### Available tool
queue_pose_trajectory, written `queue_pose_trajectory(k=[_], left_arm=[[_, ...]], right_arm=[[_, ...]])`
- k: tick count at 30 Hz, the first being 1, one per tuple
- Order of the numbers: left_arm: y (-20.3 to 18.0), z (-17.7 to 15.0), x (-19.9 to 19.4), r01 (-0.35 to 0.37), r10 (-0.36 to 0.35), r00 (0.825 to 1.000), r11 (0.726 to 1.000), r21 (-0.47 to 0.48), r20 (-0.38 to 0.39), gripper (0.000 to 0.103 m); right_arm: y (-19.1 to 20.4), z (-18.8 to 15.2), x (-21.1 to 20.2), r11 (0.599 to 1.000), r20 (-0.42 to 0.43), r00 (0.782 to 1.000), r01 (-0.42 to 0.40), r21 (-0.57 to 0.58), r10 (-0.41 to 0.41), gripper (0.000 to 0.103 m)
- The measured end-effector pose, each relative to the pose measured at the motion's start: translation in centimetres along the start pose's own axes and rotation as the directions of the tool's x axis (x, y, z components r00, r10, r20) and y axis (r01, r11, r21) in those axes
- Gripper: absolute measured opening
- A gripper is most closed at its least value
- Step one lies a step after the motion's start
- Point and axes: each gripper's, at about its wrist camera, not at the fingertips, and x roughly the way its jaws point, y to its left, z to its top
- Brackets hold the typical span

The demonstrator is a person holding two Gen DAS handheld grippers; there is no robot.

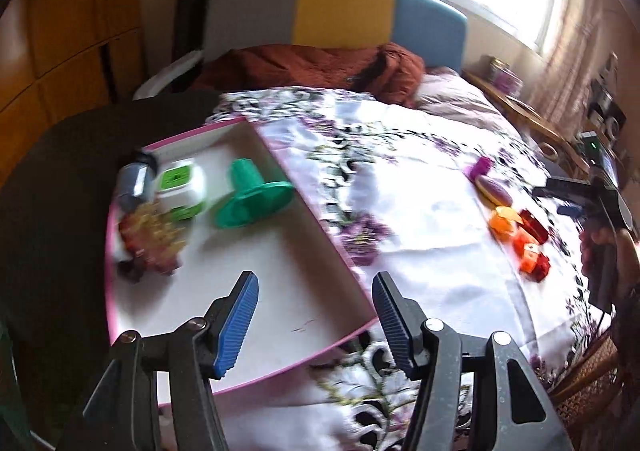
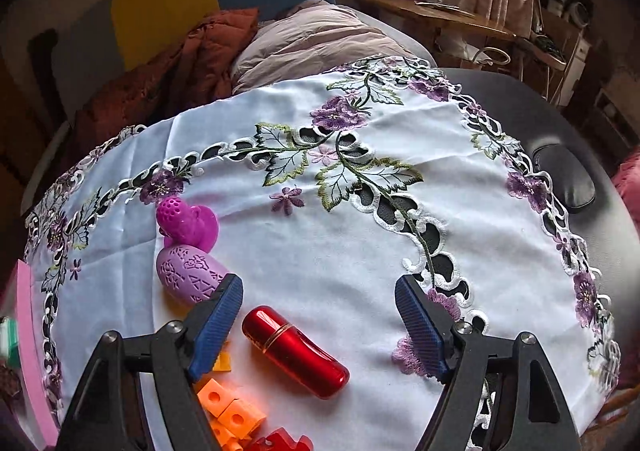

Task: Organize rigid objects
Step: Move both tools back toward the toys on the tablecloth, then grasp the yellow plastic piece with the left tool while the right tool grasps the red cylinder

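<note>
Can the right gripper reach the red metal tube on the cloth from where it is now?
Probably yes. The right gripper is open, and the red tube lies uncovered between its fingers. The orange blocks sit beside it, apparently clear of it.

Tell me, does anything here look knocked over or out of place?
Yes. The green plastic funnel-shaped piece lies tipped on its side in the pink-rimmed white tray, and the glossy red metal capsule-shaped case lies loose on the tablecloth between the right hand-held gripper's open fingers.
</note>
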Motion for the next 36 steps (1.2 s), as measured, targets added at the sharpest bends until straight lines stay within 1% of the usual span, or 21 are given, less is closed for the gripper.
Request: queue_pose_trajectory(k=[2, 3, 6, 8, 10, 12, 14, 16, 19, 23, 27, 31, 33, 35, 36], left_arm=[[-1.5, 0.4, 0.8, 0.032, -0.032, 0.999, 0.999, 0.037, -0.012, 0.058], [-2.2, 0.5, 1.2, 0.049, -0.047, 0.999, 0.997, 0.054, -0.022, 0.055], [-4.5, 1.2, 2.4, 0.095, -0.091, 0.995, 0.989, 0.109, -0.042, 0.054], [-6.1, 1.6, 3.2, 0.122, -0.114, 0.991, 0.981, 0.151, -0.065, 0.051], [-8.0, 2.0, 3.8, 0.158, -0.145, 0.986, 0.966, 0.204, -0.077, 0.05], [-9.7, 2.6, 4.8, 0.199, -0.18, 0.979, 0.952, 0.234, -0.098, 0.05], [-11.3, 3.1, 5.6, 0.235, -0.212, 0.971, 0.935, 0.267, -0.115, 0.05], [-12.9, 3.6, 6.6, 0.249, -0.217, 0.967, 0.915, 0.319, -0.133, 0.05], [-15.1, 4.4, 8.1, 0.287, -0.243, 0.956, 0.881, 0.376, -0.162, 0.05], [-17.9, 5.5, 9.8, 0.33, -0.277, 0.944, 0.83, 0.449, -0.181, 0.05], [-20.5, 6.1, 11.7, 0.346, -0.279, 0.938, 0.787, 0.512, -0.205, 0.05], [-21.6, 6.6, 13.1, 0.362, -0.285, 0.932, 0.763, 0.535, -0.224, 0.051], [-22.3, 6.6, 13.8, 0.376, -0.287, 0.926, 0.739, 0.559, -0.244, 0.051], [-23.0, 6.6, 14.4, 0.373, -0.274, 0.928, 0.712, 0.595, -0.253, 0.051], [-23.3, 6.6, 14.8, 0.379, -0.271, 0.925, 0.697, 0.608, -0.267, 0.051]], right_arm=[[-0.1, 0.0, 0.0, 1.0, -0.002, 1.0, -0.003, 0.004, 0.003, 0.08], [-0.1, 0.0, 0.1, 1.0, -0.005, 1.0, -0.001, 0.004, 0.001, 0.081], [-0.2, 0.1, 0.3, 1.0, -0.014, 1.0, 0.003, 0.008, -0.003, 0.081], [-0.2, 0.1, 0.1, 1.0, -0.011, 1.0, -0.009, 0.016, 0.009, 0.081], [-0.2, 0.2, -0.2, 1.0, -0.001, 1.0, -0.023, 0.017, 0.023, 0.081], [-0.2, 0.2, -0.2, 0.999, 0.001, 1.0, -0.025, 0.019, 0.025, 0.083], [-0.3, 0.3, 0.0, 0.999, -0.011, 1.0, -0.029, 0.028, 0.029, 0.083], [-0.6, 0.3, -0.1, 0.998, -0.012, 0.999, -0.039, 0.046, 0.039, 0.083], [-1.1, 0.5, -0.2, 0.997, -0.007, 0.999, -0.045, 0.07, 0.045, 0.083], [-1.7, 0.7, 0.0, 0.992, -0.016, 0.998, -0.058, 0.109, 0.06, 0.083], [-2.2, 0.8, 0.2, 0.988, -0.024, 0.997, -0.073, 0.133, 0.077, 0.083], [-2.3, 0.8, 0.3, 0.986, -0.033, 0.996, -0.081, 0.143, 0.087, 0.083], [-2.3, 0.8, 0.4, 0.986, -0.035, 0.996, -0.082, 0.144, 0.088, 0.083], [-2.3, 0.8, 0.3, 0.986, -0.034, 0.995, -0.085, 0.146, 0.091, 0.083], [-2.3, 0.8, 0.3, 0.985, -0.032, 0.995, -0.086, 0.146, 0.092, 0.083]])
